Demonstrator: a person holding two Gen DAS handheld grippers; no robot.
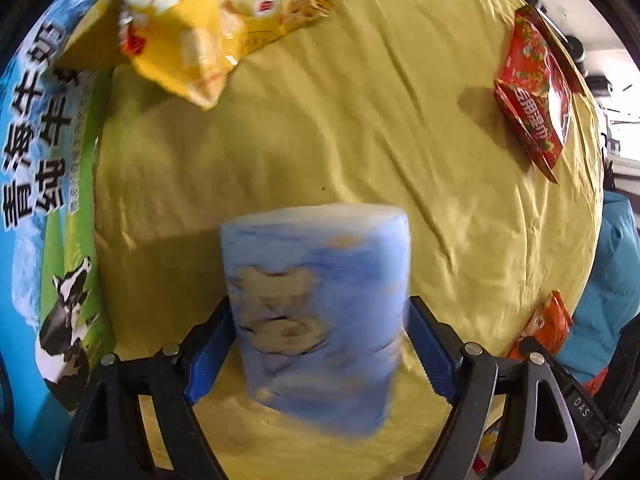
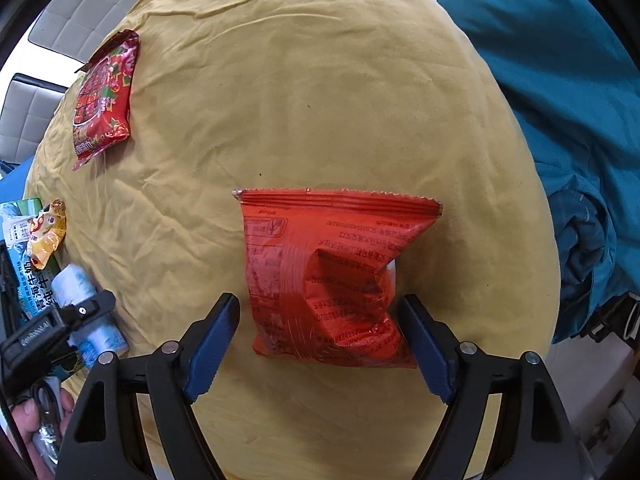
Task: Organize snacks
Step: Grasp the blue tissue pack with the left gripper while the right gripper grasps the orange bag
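My left gripper (image 1: pixel 320 344) is shut on a pale blue snack pack (image 1: pixel 316 320), blurred by motion, held above the yellow tablecloth (image 1: pixel 360 120). To its left stands a blue milk carton box (image 1: pixel 36 200) with a yellow chip bag (image 1: pixel 200 28) on its rim. My right gripper (image 2: pixel 320 340) stands open around an orange-red snack bag (image 2: pixel 328 276) lying on the cloth; the right finger touches the bag, the left finger is apart from it. The right wrist view also shows the left gripper (image 2: pixel 76 316) with the blue pack (image 2: pixel 76 284).
A red flowered packet (image 1: pixel 536 96) lies far right on the cloth, also seen as a red packet (image 2: pixel 104 96) at the far left. A teal jacket (image 2: pixel 560 100) sits at the table's right edge. A hand (image 2: pixel 36 424) holds the left tool. White padded seats (image 2: pixel 80 12) lie beyond the table.
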